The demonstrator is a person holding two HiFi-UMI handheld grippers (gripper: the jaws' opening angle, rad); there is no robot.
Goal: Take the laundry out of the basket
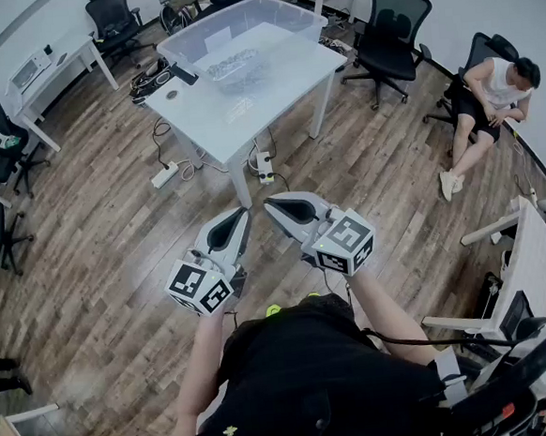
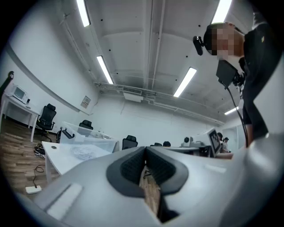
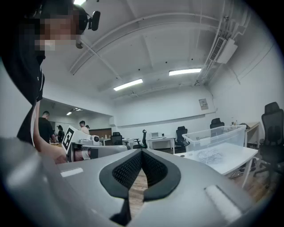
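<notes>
A clear plastic basket (image 1: 239,29) stands at the far side of a white table (image 1: 272,90); it also shows in the left gripper view as the basket (image 2: 88,141) and in the right gripper view as the basket (image 3: 215,138). A pale, crumpled piece of laundry (image 1: 236,68) lies on the table beside it. My left gripper (image 1: 242,217) and right gripper (image 1: 274,208) hang side by side over the wooden floor, well short of the table. Both are shut with nothing between their jaws, as the left gripper (image 2: 144,153) and right gripper (image 3: 142,156) views show.
Black office chairs (image 1: 388,34) ring the table. A power strip (image 1: 164,176) and cables lie on the floor under it. A seated person (image 1: 485,102) is at the right. More desks (image 1: 50,75) line the left wall, and a desk with monitors (image 1: 532,286) stands at the right.
</notes>
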